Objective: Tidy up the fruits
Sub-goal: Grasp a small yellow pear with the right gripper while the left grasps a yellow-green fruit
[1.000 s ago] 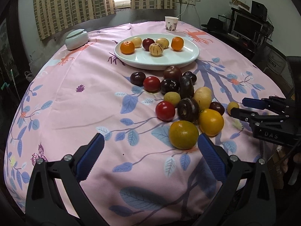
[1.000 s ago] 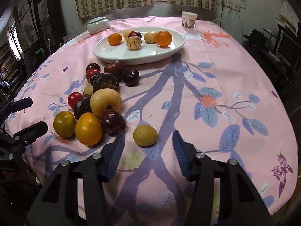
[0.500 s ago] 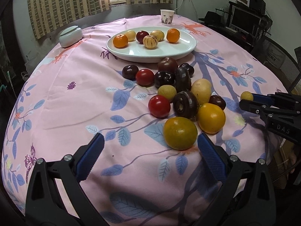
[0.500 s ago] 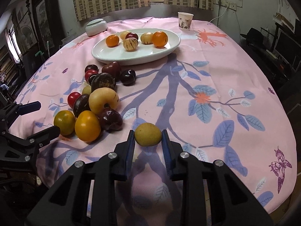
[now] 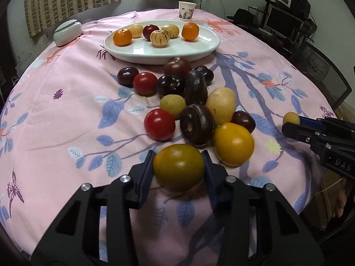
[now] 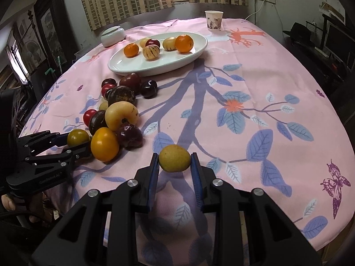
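While the left wrist view looks across the pink tablecloth (image 5: 55,115), the left gripper (image 5: 178,168) has just been closing and its blue pads now press both sides of a greenish-yellow tomato (image 5: 178,169) at 6 o'clock of the loose fruit pile (image 5: 188,102); the white plate (image 5: 199,51) with 6 fruits lies at 12 o'clock. From the right wrist view, the right gripper (image 6: 174,163) is clamped on a small yellow fruit (image 6: 174,158), apart from the pile at its 10 o'clock. Judged from this, both pickups are in hand; next, each fruit needs lifting clear and carrying to the plate's bare front.
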The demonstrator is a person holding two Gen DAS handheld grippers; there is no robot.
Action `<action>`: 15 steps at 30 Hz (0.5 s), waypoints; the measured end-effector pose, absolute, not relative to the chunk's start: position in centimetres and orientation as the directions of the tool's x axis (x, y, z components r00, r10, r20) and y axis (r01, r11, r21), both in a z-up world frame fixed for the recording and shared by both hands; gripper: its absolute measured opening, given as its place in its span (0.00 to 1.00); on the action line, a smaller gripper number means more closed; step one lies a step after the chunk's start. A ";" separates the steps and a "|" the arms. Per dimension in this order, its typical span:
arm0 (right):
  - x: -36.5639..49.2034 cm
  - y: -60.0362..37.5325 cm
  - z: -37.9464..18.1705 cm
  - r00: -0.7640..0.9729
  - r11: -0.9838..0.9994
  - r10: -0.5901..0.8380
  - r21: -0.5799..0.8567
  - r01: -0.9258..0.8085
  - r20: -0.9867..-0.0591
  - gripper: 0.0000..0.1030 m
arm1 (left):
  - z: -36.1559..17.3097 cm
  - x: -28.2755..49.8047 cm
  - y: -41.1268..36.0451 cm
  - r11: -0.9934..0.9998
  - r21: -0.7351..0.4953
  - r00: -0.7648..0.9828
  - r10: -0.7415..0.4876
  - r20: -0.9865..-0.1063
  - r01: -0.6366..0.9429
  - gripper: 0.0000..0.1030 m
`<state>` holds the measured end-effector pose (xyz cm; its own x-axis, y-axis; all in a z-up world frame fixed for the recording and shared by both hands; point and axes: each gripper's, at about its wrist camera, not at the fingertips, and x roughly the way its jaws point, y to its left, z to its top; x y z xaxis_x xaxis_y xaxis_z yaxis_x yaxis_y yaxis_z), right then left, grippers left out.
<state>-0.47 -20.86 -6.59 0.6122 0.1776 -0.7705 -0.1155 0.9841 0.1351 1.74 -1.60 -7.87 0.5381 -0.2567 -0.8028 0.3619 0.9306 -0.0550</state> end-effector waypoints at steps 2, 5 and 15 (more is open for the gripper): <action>-0.4 -20.7 -6.6 0.613 0.983 0.182 0.137 -0.121 -0.769 0.28 | -7.5 1.5 -1.4 0.930 -0.058 0.539 -0.260 -0.802 0.362 0.41; -0.2 -20.3 -6.6 0.609 0.981 0.192 0.142 -0.129 -0.770 0.28 | -6.9 1.2 -0.9 0.933 -0.065 0.548 -0.264 -0.793 0.355 0.41; 0.9 -19.4 -5.4 0.615 0.978 0.209 0.143 -0.155 -0.761 0.28 | -4.6 2.5 1.2 0.947 -0.063 0.593 -0.248 -0.766 0.314 0.41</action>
